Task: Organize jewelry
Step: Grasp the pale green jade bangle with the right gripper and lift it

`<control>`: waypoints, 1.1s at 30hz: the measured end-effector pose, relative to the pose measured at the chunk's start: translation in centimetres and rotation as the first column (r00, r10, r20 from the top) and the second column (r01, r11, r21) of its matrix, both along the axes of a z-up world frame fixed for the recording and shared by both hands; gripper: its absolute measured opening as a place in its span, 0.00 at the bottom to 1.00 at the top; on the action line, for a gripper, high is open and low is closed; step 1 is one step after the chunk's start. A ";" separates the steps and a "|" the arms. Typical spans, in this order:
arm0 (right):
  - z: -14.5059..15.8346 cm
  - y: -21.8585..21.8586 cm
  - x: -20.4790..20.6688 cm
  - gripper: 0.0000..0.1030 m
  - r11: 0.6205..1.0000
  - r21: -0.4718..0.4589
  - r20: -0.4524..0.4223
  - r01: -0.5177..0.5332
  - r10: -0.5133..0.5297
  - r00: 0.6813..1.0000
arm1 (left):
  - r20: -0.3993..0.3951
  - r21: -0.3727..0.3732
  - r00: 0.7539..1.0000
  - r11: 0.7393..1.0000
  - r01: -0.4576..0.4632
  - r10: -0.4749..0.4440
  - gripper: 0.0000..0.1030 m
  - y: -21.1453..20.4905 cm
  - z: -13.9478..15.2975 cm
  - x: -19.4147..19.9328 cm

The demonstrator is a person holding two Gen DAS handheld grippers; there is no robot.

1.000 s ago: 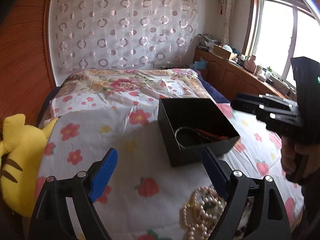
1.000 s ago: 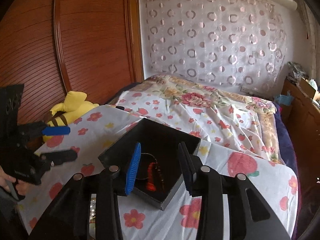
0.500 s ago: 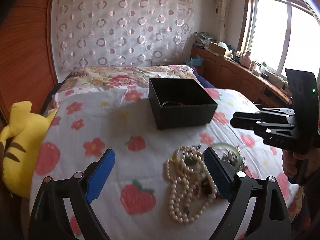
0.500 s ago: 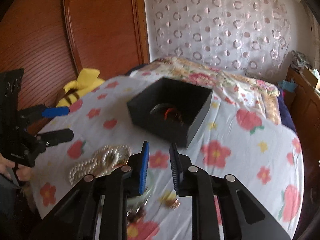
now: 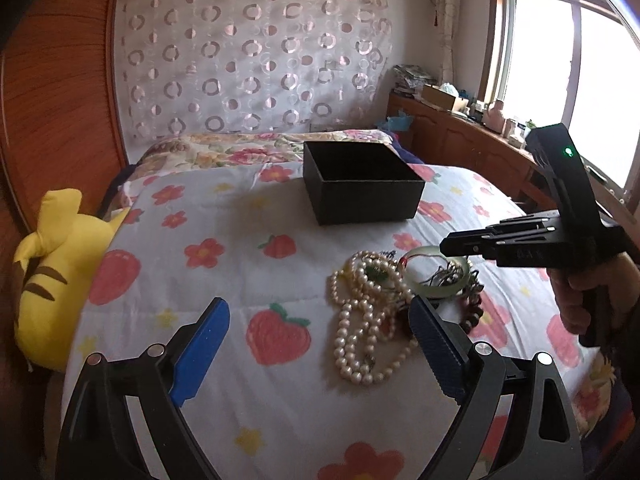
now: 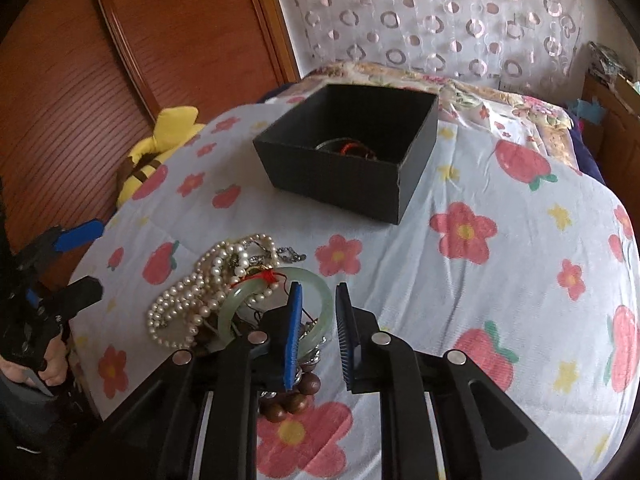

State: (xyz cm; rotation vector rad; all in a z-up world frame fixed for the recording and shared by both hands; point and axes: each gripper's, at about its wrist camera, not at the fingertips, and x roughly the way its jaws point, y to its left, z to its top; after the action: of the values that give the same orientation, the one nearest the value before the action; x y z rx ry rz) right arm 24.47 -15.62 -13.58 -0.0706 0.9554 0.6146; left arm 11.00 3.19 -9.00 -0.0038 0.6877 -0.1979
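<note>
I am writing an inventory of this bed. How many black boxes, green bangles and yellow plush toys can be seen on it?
Black box: 1
Green bangle: 1
Yellow plush toy: 1
Total: 3

Ahead of your tool, a bed (image 5: 280,216) with a quilt of red flowers and strawberries is filling most of the room. Past it, a white curtain (image 5: 248,64) with round rings is hanging over the far wall. To the left of your tool, a brown wooden wall (image 6: 168,40) is standing tall, and a yellow striped plush toy (image 5: 56,264) is lying beside the bed. To the right, bright daylight is coming in through a window (image 5: 568,64), and a low wooden cabinet (image 5: 460,140) under it is holding small clutter.
</note>
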 end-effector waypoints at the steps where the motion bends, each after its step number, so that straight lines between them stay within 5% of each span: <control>1: -0.2 0.1 0.1 0.19 1.000 -0.016 -0.006 0.002 -0.002 1.000 | -0.002 0.000 1.000 1.000 -0.001 0.001 0.85 0.1 -0.1 -0.1; 10: -1.4 1.0 1.5 0.18 0.999 -0.038 -0.087 -0.020 0.017 0.996 | -0.002 -0.006 1.000 1.000 0.003 -0.003 0.85 0.4 -0.2 -0.6; 24: 3.7 -3.4 -3.1 0.10 0.998 0.031 0.181 0.057 -0.061 0.982 | -0.087 -0.002 0.995 0.999 0.053 -0.053 0.85 -1.9 -2.4 -0.4; 33: 1.7 -8.4 -6.1 0.10 0.986 0.098 0.158 0.133 -0.147 0.976 | -0.137 0.019 0.986 0.995 0.097 -0.094 0.85 -3.2 -3.4 0.1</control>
State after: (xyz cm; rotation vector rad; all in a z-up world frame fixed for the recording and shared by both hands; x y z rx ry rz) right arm 18.40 -24.00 -11.91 0.0231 0.7651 0.5105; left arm 11.08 -0.06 -12.45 0.0408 0.8276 -0.2829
